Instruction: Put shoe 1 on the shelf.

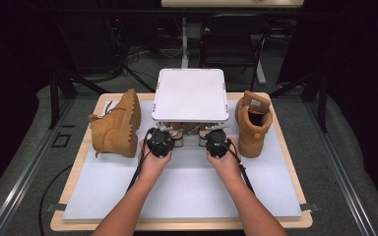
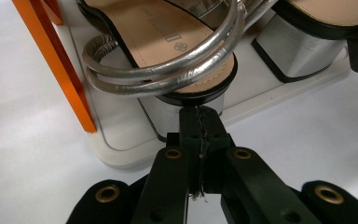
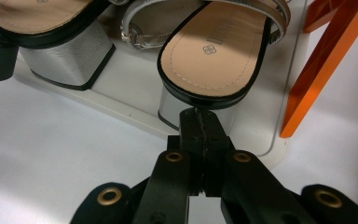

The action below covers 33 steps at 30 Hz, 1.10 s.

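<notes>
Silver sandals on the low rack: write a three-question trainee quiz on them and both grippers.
1. True or false: the left gripper has its jaws shut.
2. Which part of the right silver sandal is the right gripper closest to: A strap, B block heel, C toe?
3. What colour are the rack legs?

Key: 1 true; 2 B; 3 orange.

sandals (image 2: 168, 70) silver, tan insoles | boots (image 1: 115, 125) tan | rack legs (image 2: 51, 60) orange
</notes>
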Each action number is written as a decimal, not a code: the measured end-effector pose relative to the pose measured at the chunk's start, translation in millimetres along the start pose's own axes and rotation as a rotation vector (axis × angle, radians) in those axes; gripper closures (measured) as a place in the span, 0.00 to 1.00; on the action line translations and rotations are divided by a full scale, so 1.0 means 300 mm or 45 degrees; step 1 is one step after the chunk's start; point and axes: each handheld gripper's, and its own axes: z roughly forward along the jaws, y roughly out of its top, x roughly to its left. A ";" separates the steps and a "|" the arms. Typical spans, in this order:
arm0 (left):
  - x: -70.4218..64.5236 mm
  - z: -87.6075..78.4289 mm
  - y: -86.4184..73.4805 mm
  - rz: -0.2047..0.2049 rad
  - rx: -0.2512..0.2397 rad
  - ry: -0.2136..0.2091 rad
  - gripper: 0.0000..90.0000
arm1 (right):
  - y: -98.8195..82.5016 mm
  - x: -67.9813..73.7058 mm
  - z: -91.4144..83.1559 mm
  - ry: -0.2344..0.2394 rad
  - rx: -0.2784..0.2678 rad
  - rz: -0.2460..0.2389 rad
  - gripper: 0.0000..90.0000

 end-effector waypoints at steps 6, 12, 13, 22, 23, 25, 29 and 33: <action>0.000 0.003 -0.002 0.004 -0.012 0.008 1.00 | 0.003 -0.001 0.007 -0.002 -0.002 -0.002 1.00; 0.000 0.006 -0.004 0.004 -0.019 0.010 1.00 | 0.003 -0.001 0.012 -0.006 0.006 -0.001 1.00; 0.001 0.006 -0.004 0.003 -0.021 0.007 1.00 | 0.003 0.002 0.009 -0.008 0.001 -0.001 1.00; -0.001 0.013 -0.007 -0.004 -0.044 0.016 1.00 | -0.004 0.016 -0.016 0.017 -0.005 -0.008 1.00; -0.001 0.013 -0.007 -0.004 -0.044 0.016 1.00 | -0.005 0.018 -0.019 0.019 -0.005 -0.008 1.00; -0.001 0.013 -0.008 -0.006 -0.044 0.013 1.00 | -0.008 0.021 -0.024 0.023 -0.005 -0.013 1.00; 0.003 0.020 -0.007 -0.009 -0.047 0.011 1.00 | -0.022 0.035 -0.037 0.043 0.001 -0.034 0.99; 0.012 0.027 -0.008 -0.059 -0.043 -0.019 1.00 | -0.037 0.045 -0.050 0.048 0.007 -0.059 0.98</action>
